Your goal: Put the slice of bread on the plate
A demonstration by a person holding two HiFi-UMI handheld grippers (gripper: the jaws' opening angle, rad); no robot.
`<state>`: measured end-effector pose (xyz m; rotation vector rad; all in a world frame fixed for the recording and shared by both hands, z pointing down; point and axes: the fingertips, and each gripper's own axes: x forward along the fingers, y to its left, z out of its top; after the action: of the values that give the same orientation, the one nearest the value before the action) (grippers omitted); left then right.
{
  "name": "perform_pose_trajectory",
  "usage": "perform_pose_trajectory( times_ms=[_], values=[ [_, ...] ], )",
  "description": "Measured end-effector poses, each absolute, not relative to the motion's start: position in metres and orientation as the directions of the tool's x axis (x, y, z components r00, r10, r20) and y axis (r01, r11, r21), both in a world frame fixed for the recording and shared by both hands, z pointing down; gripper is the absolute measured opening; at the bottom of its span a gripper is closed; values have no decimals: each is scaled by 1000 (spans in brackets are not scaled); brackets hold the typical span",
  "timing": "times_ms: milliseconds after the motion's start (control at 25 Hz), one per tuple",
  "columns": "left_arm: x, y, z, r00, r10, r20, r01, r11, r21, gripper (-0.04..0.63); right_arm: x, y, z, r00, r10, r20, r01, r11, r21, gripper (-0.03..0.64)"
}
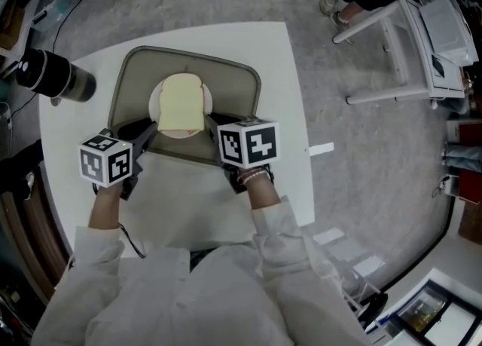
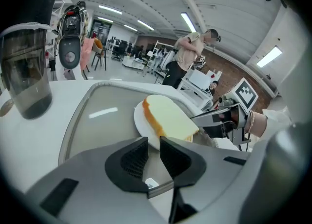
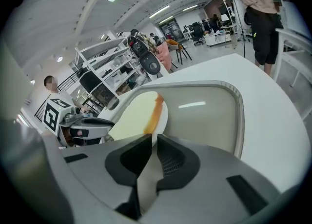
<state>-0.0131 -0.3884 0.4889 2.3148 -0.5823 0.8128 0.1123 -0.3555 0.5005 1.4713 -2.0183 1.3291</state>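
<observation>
Item, far left: a dark cylindrical tumbler [image 1: 56, 77], upright on the white table [image 1: 290, 96], at about 9 o'clock from the tray and well apart from the plate. Item: a beige tray [image 1: 124, 81] with rounded corners, lying flat on the table. Item: left gripper [image 1: 148, 133], at about 7 o'clock from the plate, tips just beside its rim; its own view shows the jaws drawn to a thin gap with nothing in it. Item: a small white round plate [image 1: 154, 107], in the middle of the tray. Item: the slice of bread [image 1: 183, 103], pale crumb with a tan crust, lying flat on the plate, rounded top toward 12 o'clock, covering most of the plate and seeming to overhang it toward 6 o'clock. Placement looks complete as things lie. Handling, as a judgement: light, soft and easily squashed; it would sag if lifted by one corner and tear or crumb under a hard pinch. The best hold is probably a gentle grip across the firmer crust at the overhanging 6 o'clock edge, with a wide opening on the way in. Item: right gripper [image 1: 214, 120], at about 4 o'clock from the plate, tips near the bread's edge but not touching it; jaws nearly together, a mere slit, empty. Item, far right: a white frame stand [image 1: 410, 43] on the grey floor, well clear of the table.
</observation>
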Motion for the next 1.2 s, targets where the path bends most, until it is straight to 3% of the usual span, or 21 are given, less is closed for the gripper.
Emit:
perform_pose_trajectory(
  times_ms=[480,840,1200],
  values=[
    [-16,-373,446,753,-332,568,-590,-723,360,60,112,-337,479,-363,-657,660,-909,94,-406,43],
    [-18,-314,375,781,-469,412,-609,-720,334,58,93,-284,397,-449,-730,515,-880,260,-398,43],
    [-12,-219,330,816,-502,286,-578,-731,363,46,68,-210,337,-575,-728,374,-809,437,-393,43]
  ],
)
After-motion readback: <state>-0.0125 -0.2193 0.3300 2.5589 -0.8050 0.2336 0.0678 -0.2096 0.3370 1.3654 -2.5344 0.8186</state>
